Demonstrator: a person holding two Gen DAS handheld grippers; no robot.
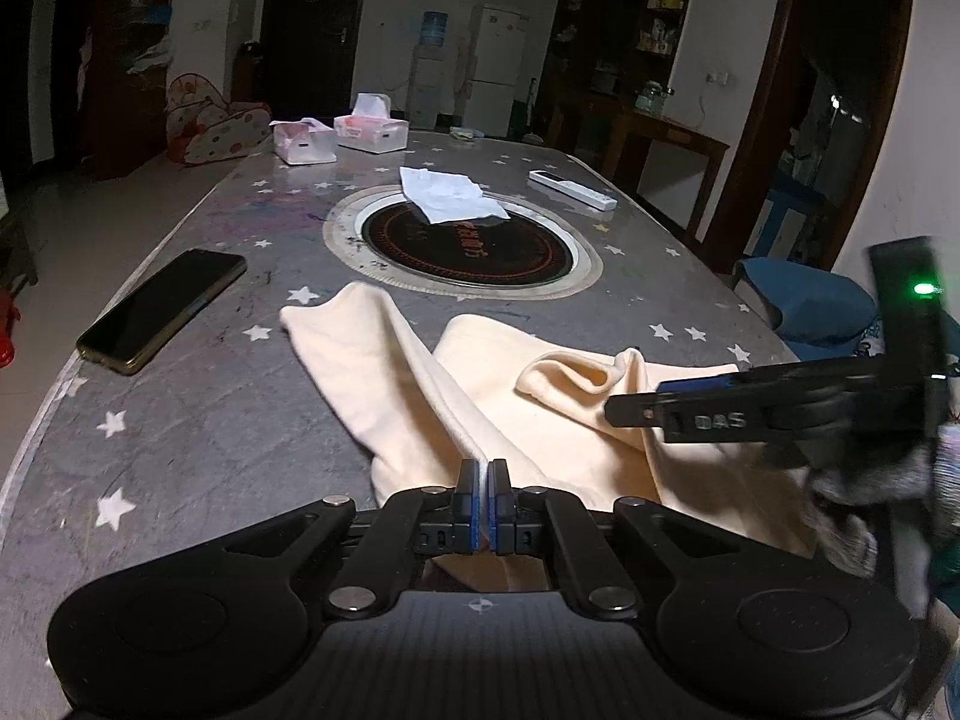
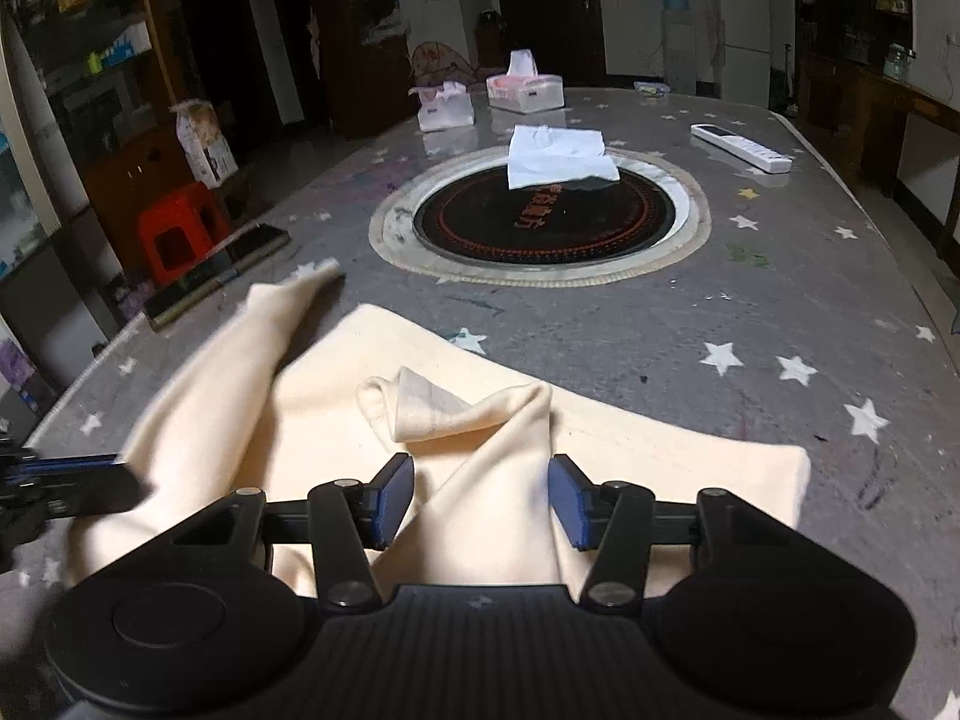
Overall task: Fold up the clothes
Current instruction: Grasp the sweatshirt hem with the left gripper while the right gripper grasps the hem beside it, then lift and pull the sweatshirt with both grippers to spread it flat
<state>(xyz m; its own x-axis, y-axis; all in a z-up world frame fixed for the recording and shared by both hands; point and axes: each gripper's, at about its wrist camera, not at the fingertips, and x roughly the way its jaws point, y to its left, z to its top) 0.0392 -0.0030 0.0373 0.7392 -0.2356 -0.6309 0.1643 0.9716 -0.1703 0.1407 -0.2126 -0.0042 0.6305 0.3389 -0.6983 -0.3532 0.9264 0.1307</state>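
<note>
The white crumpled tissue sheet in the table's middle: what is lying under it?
The white crumpled tissue sheet lies across the far edge of the round black inset hotplate and its pale ring. The part of the hotplate directly beneath it is covered and cannot be seen.

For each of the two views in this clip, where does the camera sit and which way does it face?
Left wrist: sits on the left gripper, looking forward along its fingers, shut on the cream garment; the right gripper enters from the right.
Right wrist: sits on the right gripper, open astride a raised fold of the garment; the left gripper's tip shows at the left edge.
Shared: garment, round black hob, white remote, tissue boxes, starred table.
</note>
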